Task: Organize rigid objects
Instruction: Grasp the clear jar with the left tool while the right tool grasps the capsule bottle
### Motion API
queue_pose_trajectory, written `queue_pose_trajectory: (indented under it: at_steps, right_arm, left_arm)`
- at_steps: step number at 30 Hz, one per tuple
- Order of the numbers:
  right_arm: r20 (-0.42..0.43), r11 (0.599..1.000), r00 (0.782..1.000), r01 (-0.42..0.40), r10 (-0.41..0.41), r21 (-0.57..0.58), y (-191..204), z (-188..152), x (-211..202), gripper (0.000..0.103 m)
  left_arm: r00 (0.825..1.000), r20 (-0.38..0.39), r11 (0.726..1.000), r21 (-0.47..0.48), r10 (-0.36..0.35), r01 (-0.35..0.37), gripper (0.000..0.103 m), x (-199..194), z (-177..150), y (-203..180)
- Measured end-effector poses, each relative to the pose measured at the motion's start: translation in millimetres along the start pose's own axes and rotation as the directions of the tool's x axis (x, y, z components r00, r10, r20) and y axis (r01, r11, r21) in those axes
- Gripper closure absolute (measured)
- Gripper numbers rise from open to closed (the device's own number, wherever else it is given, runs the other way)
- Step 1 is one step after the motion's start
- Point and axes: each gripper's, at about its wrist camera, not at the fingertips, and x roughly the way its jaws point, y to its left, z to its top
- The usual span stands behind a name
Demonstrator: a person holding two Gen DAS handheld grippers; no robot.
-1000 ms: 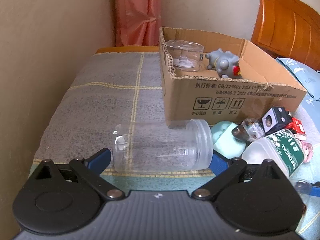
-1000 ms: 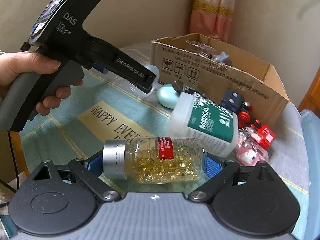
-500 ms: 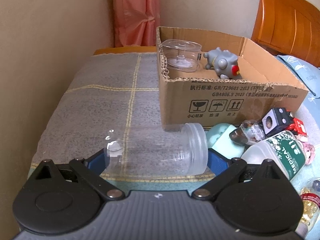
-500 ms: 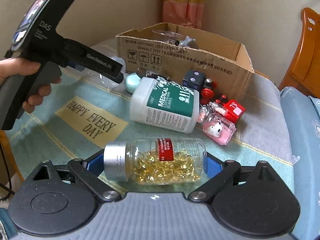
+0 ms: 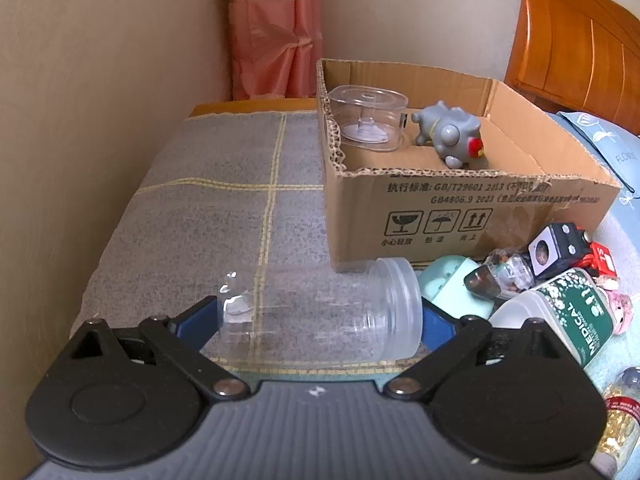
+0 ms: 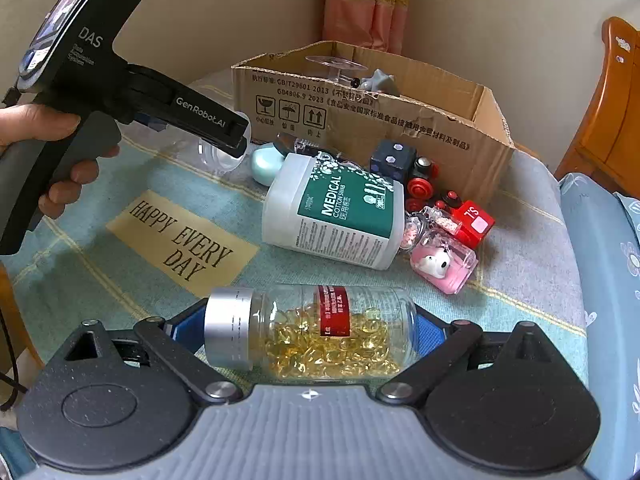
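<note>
Blanket-covered table (image 5: pixel 224 216) — clear jar (image 5: pixel 320 316), capsule bottle (image 6: pixel 316 332) crosswise between fingers (image 5: pixel 196 316).

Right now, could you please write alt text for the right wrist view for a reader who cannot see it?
The right tool grips a capsule jar sideways above a teal cloth. Beyond lie a cotton swab bottle, small toys and an open cardboard box; at left a hand holds the left tool.

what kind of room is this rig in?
Probably a home bedroom: carved orange wooden headboard, pink curtain in the corner, and a cloth-covered table of household clutter beside a brown cardboard box.
</note>
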Motion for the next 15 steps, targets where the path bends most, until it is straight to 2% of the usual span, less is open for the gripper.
queue_pose_trajectory:
  at_steps: [5,8,15]
  right_arm:
    - [-0.003,1.000,1.000,-0.001,0.001,-0.003,-0.4,0.5,0.5,0.004]
    - [-0.008,1.000,1.000,-0.002,0.002,-0.007,-1.4,0.4,0.4,0.005]
    - [-0.024,1.000,1.000,-0.018,0.018,-0.009,-3.3,1.2,-1.7,0.005]
  left_arm:
    - [1.000,-0.006,1.000,-0.010,-0.005,0.004,0.006,1.2,1.9,2.3]
    - [1.000,-0.014,1.000,-0.006,-0.011,0.011,0.012,2.1,2.5,2.5]
    - [0.999,-0.037,0.998,0.053,-0.019,0.021,0.013,0.9,4.4,3.1]
